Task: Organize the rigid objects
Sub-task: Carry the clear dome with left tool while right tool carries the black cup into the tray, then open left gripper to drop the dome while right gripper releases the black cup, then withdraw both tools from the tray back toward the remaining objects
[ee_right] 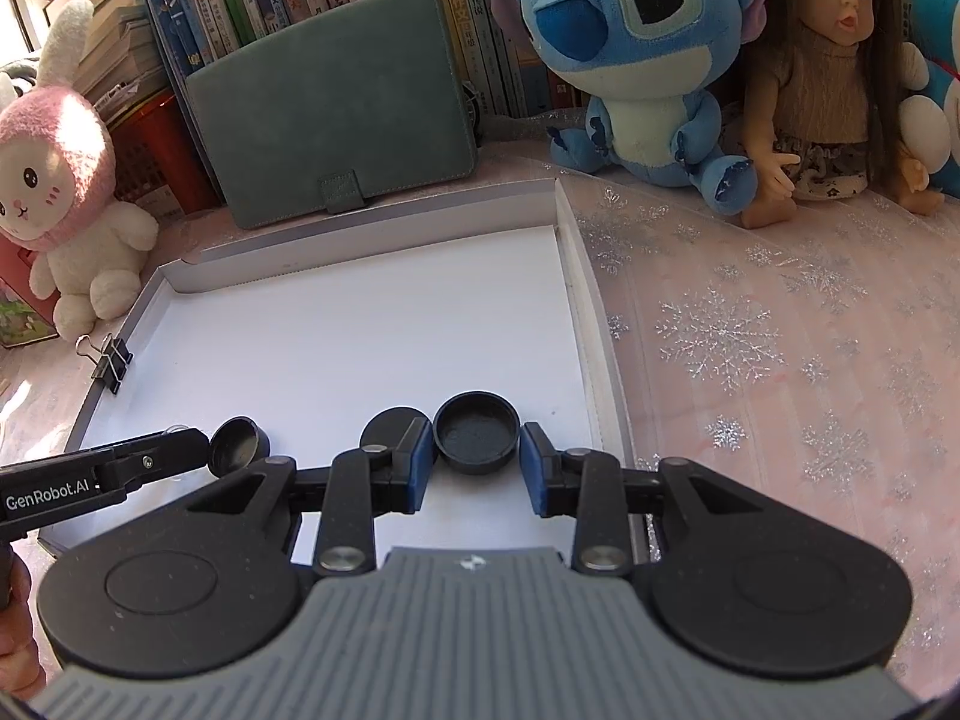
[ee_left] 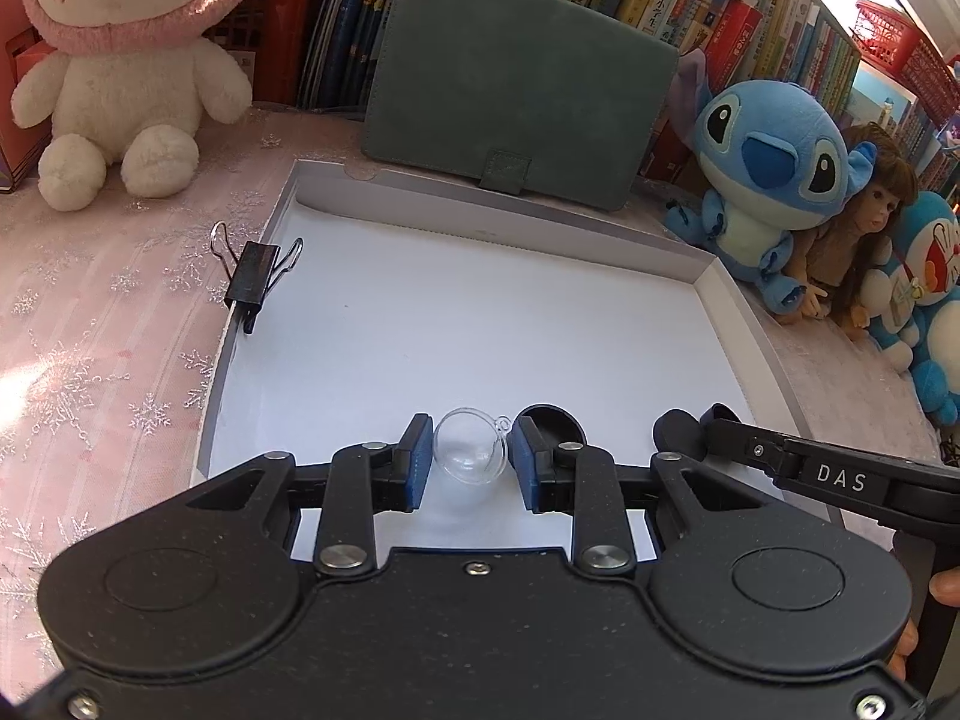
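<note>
Currently the white tray (ee_left: 480,324) (binder clip (ee_left: 255,273) on its left wall) holds everything. Left gripper (ee_left: 471,456) clamps a clear glass ball (ee_left: 471,447). Right gripper (ee_right: 477,459) stands slightly open around a black cap (ee_right: 476,432), pads apart from it.

Clear glass sphere with small loop (ee_left: 471,447): lies in the shallow white cardboard tray (ee_left: 714,276), near its front edge. Three round black plastic caps beside it: one open side up (ee_right: 476,432), one tilted on edge (ee_right: 238,444), one flat (ee_right: 390,427). Black metal binder clip (ee_left: 255,276): clamped on the tray's left rim.
</note>
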{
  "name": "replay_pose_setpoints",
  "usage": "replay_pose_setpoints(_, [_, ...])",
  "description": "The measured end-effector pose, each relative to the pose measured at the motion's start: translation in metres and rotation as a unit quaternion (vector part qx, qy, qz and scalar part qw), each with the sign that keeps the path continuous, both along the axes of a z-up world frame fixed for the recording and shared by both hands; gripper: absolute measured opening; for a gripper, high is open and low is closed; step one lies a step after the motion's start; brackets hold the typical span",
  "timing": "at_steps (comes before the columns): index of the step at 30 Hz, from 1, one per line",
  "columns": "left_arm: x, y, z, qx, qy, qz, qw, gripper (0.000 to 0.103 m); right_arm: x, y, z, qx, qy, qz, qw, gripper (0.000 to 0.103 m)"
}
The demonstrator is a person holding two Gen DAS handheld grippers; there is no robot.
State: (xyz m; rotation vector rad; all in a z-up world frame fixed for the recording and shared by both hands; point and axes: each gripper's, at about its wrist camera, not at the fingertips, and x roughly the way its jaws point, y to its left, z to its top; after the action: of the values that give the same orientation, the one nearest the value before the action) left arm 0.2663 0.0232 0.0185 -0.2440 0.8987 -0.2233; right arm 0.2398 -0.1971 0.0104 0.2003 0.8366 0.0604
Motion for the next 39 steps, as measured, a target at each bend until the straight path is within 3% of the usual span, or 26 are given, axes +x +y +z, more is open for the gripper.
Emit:
replay_pose_setpoints(5, [-0.001,0.000,0.000,-0.003,-0.001,0.002,1.0000,0.030,0.000,-0.002,0.000,0.013,-0.002,-0.002,1.000,0.043])
replay_pose_setpoints(7, [-0.001,0.000,0.001,-0.003,-0.002,0.004,1.0000,0.037,0.000,-0.002,0.000,0.015,-0.004,-0.001,1.000,0.046])
replay_pose_setpoints(10, [-0.003,-0.001,0.001,0.001,-0.005,0.003,1.0000,0.039,-0.002,-0.002,0.002,0.017,-0.007,-0.001,1.000,0.055])
replay_pose_setpoints(15, [-0.007,0.001,0.003,0.001,-0.010,0.002,0.9999,0.043,-0.006,-0.003,0.005,0.022,-0.013,0.001,1.000,0.056])
replay_pose_setpoints(22, [-0.018,0.004,0.014,0.009,-0.032,-0.008,0.9994,0.063,-0.020,-0.001,0.012,0.010,-0.031,0.013,0.999,0.060])
replay_pose_setpoints(39, [-0.080,0.008,0.029,0.009,-0.074,-0.027,0.9968,0.066,-0.079,0.006,0.022,-0.025,-0.090,0.065,0.994,0.076])
